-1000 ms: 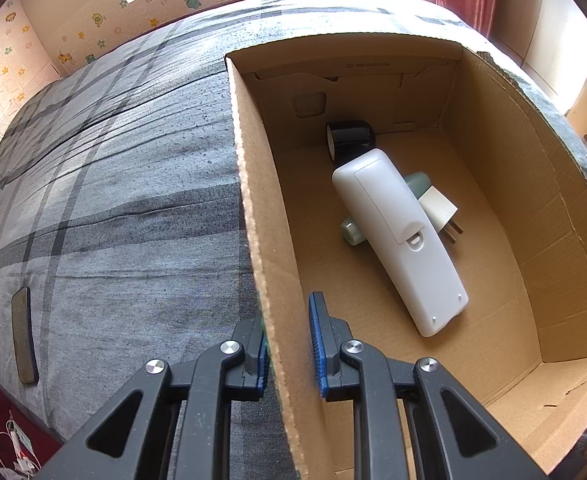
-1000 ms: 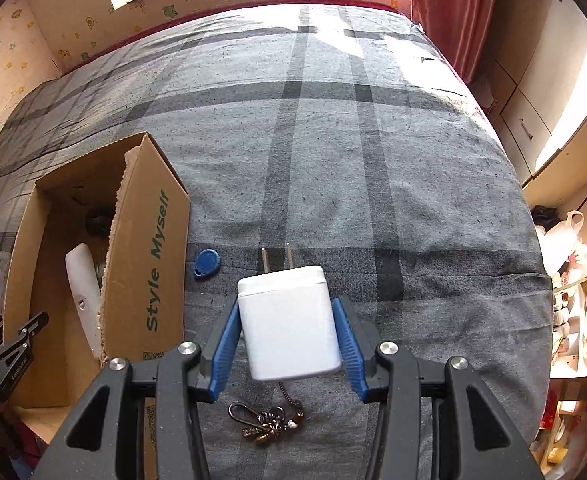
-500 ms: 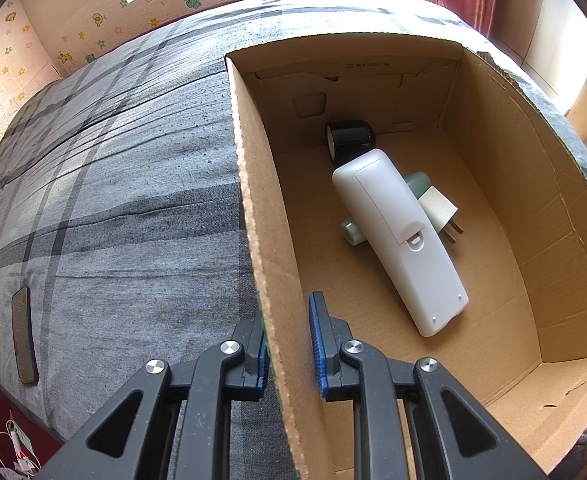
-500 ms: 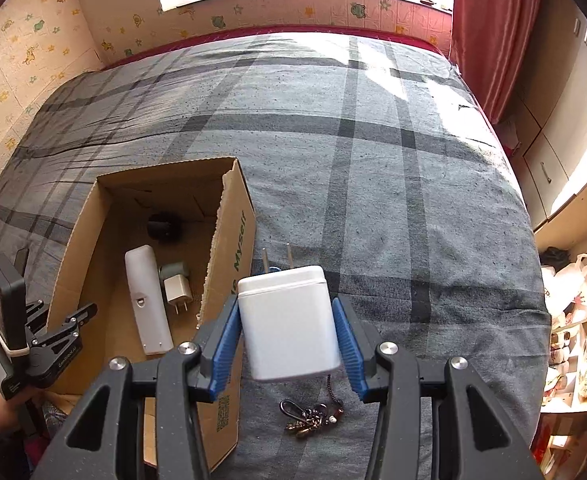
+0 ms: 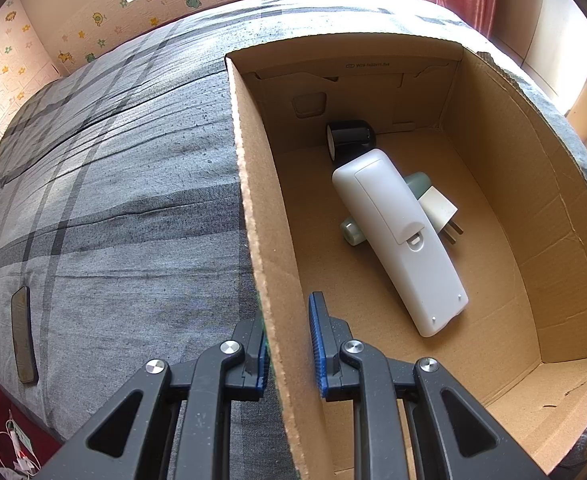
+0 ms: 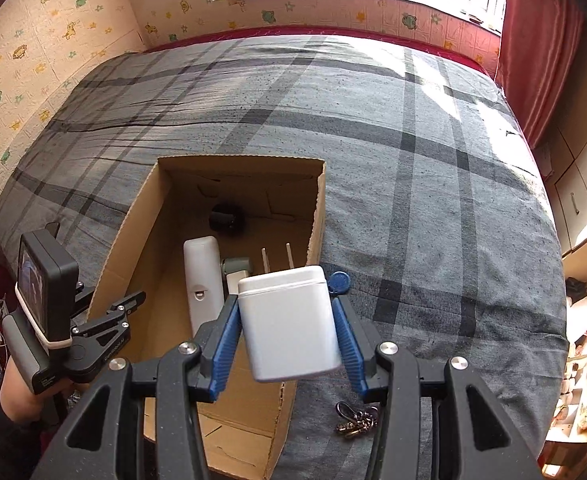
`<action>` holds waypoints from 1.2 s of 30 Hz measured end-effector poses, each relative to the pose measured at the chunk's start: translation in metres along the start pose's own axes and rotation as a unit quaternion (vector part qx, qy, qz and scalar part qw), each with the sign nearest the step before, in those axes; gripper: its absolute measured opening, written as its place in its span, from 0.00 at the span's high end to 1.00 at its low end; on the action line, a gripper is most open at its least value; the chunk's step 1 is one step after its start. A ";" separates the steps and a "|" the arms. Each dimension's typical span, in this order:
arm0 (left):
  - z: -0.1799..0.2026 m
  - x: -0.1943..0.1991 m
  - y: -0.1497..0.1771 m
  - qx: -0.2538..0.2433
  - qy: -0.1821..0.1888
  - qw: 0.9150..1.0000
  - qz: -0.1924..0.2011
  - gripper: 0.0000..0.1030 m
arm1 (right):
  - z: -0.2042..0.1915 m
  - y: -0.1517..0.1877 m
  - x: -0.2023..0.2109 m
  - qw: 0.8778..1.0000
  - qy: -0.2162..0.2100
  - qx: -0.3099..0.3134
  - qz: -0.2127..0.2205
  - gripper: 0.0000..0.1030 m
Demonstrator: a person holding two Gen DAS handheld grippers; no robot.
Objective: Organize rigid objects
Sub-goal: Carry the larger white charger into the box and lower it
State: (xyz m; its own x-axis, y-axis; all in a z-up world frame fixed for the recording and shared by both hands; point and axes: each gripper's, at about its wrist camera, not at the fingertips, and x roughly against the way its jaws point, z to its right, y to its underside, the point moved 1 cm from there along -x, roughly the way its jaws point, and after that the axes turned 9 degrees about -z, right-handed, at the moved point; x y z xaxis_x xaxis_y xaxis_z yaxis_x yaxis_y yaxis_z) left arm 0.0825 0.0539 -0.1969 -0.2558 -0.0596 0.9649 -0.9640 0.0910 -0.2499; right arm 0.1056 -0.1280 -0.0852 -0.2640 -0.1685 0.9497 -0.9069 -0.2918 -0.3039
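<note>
An open cardboard box (image 5: 253,200) lies on the grey checked bed. My left gripper (image 5: 289,320) is shut on the near end of its left wall, one pad on each side. Inside lie a white remote (image 5: 397,240), a black cylinder (image 5: 351,140) and a green-and-white plug (image 5: 433,204). My right gripper (image 6: 287,332) is shut on a white charger block (image 6: 285,312), prongs pointing away, held in the air over the box's right wall (image 6: 318,216). The left gripper (image 6: 133,300) also shows in the right wrist view, at the box's near left corner.
A blue key tag (image 6: 339,282) lies on the bed just right of the box, and a metal keyring (image 6: 355,420) lies nearer me. A dark phone (image 5: 23,336) rests by the bed's left edge. Cupboards and a red curtain (image 6: 533,60) stand to the right.
The right gripper has carried the white charger up and to the left, from over the bed near the blue tag to over the box's right wall. The left gripper has stayed on the box wall.
</note>
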 end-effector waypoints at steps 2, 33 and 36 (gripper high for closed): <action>0.000 0.000 0.000 0.000 0.000 1.000 0.000 0.81 | -0.009 -0.001 -0.004 1.000 -0.005 0.009 -0.003 0.52; -0.001 0.000 0.000 0.000 0.001 1.000 0.000 0.81 | -0.070 -0.014 -0.109 0.992 0.049 0.069 -0.089 0.52; -0.001 0.000 0.000 0.000 0.001 1.000 0.000 0.81 | -0.070 -0.016 -0.119 0.991 0.061 0.067 -0.096 0.52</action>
State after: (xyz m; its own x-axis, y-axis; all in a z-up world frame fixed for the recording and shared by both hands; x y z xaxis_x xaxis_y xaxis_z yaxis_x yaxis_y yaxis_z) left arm 0.0822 0.0547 -0.1967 -0.2560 -0.0576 0.9650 -0.9639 0.0910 -0.2502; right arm 0.1289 -0.0376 -0.1875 -0.1369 0.0145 0.9905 -0.8944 -0.4316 -0.1173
